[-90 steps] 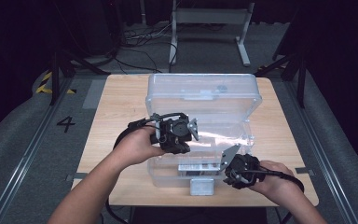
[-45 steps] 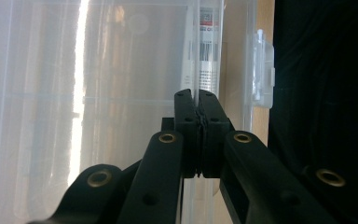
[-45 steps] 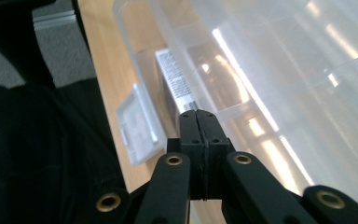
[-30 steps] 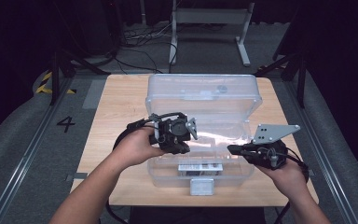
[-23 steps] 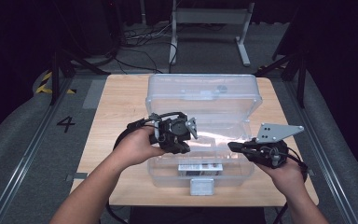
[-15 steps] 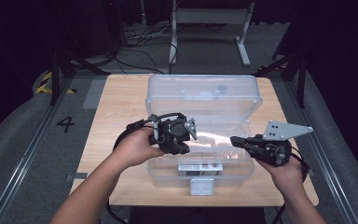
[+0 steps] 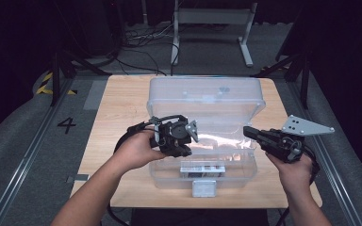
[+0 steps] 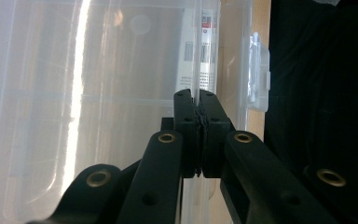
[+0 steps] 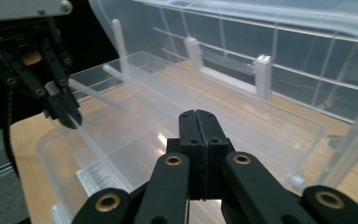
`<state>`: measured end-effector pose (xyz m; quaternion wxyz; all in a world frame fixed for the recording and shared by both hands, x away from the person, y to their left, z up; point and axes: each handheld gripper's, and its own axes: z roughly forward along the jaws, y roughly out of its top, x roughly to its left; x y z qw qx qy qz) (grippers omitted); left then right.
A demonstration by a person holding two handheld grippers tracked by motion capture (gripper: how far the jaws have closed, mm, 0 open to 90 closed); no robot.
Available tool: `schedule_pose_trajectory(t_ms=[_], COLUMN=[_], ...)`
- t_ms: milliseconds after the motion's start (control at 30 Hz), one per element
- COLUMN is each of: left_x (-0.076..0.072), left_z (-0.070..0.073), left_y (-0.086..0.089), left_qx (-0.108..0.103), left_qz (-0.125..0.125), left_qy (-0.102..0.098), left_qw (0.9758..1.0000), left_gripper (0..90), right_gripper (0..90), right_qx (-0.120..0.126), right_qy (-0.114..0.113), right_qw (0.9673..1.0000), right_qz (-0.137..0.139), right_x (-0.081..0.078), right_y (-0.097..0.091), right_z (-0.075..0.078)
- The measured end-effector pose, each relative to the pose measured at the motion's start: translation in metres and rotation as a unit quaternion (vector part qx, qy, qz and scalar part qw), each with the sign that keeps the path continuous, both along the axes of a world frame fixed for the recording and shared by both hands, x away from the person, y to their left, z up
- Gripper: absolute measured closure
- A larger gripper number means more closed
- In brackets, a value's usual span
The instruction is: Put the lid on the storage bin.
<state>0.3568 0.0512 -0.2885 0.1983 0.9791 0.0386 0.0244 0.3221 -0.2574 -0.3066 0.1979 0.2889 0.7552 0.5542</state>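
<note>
With the left gripper (image 8: 198, 100) clamped shut on the thin left end wall of the clear storage box (image 7: 202, 160), treat that pinch as the anchor for whatever comes next. Seen from the right gripper view, gripping the rim from above (image 9: 67, 115), near the box's front-left corner. Sits mid-table (image 7: 122, 108), front wall and latch (image 7: 203, 187) close to the near edge, lid (image 7: 206, 96) standing open toward the far edge, nothing visible inside.

Right gripper (image 7: 247, 132) hovering at the box's right end, just above the rim, its 2 jaws pressed together on nothing (image 9: 198, 116).

Judged as a steadying hold ahead of work on the lid or the right wall. To do it well:

- Hold the left pinch firm but level; flexible plastic, likely to bow or twist if pulled sideways.
- Open the right jaws before closing in, since shut jaws can only push.
- Approach the right rim or the lid's edge squarely, avoiding a knock that slides the box toward the near edge.
- Lift or swing with both hands together, never against the clamped wall.
</note>
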Motion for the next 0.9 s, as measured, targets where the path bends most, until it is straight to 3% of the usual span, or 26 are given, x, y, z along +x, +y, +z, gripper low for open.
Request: schedule_pose_trajectory(t_ms=[167,400,767,900], left_x=[-0.002,-0.005,-0.01,-0.011], left_z=[0.0,-0.004,-0.01,-0.009], left_y=[0.001,0.001,0.0,0.004], left_qx=[0.003,0.003,0.005,-0.008], left_qz=[-0.003,-0.002,-0.006,-0.003], left_qy=[-0.009,-0.002,0.007,0.02], left_qw=[1.0,1.0,0.9999,0.9998], left_gripper=[87.6,87.7,87.3,80.3], right_gripper=[90.0,90.0,90.0,90.0], right_qx=[0.009,0.009,0.008,0.008], right_qy=[-0.001,-0.002,-0.002,-0.002], right_qw=[0.9997,0.999,0.9986,0.9986], right_qz=[-0.025,-0.043,-0.053,-0.052], right_x=[0.003,0.006,0.007,0.007], right_y=[-0.007,-0.013,-0.015,-0.015], right_z=[0.001,0.002,0.001,0.0])
